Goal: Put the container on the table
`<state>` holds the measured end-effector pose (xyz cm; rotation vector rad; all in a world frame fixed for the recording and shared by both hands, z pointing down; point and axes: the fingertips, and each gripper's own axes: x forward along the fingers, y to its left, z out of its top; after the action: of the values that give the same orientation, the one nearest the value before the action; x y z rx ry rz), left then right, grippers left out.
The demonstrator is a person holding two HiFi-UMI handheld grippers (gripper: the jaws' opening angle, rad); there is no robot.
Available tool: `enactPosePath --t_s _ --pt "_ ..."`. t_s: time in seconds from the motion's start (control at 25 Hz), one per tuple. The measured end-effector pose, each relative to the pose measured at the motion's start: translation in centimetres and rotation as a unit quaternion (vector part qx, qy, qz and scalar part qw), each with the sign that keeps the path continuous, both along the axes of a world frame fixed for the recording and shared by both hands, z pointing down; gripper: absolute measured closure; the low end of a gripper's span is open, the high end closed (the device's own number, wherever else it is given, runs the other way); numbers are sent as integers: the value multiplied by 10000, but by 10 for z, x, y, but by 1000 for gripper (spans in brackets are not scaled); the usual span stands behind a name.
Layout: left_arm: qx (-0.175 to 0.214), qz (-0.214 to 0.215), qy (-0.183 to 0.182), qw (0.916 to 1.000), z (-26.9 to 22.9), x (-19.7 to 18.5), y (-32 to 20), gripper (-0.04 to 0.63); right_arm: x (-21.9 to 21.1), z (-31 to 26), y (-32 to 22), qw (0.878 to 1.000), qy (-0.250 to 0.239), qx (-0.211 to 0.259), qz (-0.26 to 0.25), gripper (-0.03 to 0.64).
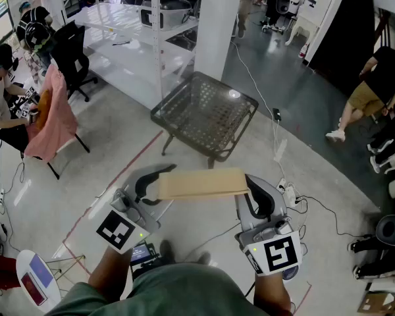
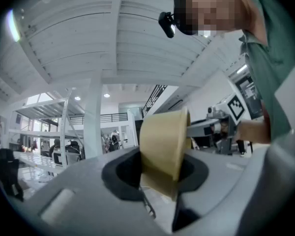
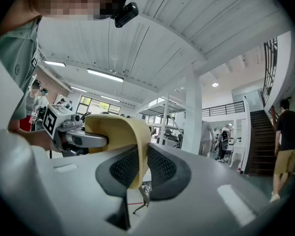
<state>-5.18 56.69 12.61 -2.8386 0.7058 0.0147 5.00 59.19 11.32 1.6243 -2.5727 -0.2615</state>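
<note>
The grey floor (image 1: 118,176) fills most of the head view, and people sit and walk near its edges. In the middle of the frame, a bit above the centre, stands the dark worktop (image 1: 204,114). Its top is full of little holes. The tan container (image 1: 201,184) is not on it yet. It hangs in the air in the lower middle of the frame, under the worktop in the picture and well apart from it. It lies flat and long, like a bridge between two tools. The left tool (image 1: 153,185) pinches its left end, and the right tool (image 1: 255,196) pinches its right end. Both tools are clenched on the thin wall, with the wall squeezed between their dark pads. I think two grips are used so the container does not tip or slip. The next job looks like carrying it forward over the worktop and setting it down softly.
</note>
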Motion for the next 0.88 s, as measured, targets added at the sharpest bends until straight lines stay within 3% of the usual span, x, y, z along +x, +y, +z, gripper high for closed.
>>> enactPosePath --t_s 0.44,0.88 --pt "-28 67 15 10000 1 -7 -5 479 -7 0 -4 10000 -2 -17 75 575" --pt "-76 187 68 9998 6 -41 -33 479 -42 5 -30 9998 40 -94 194 575"
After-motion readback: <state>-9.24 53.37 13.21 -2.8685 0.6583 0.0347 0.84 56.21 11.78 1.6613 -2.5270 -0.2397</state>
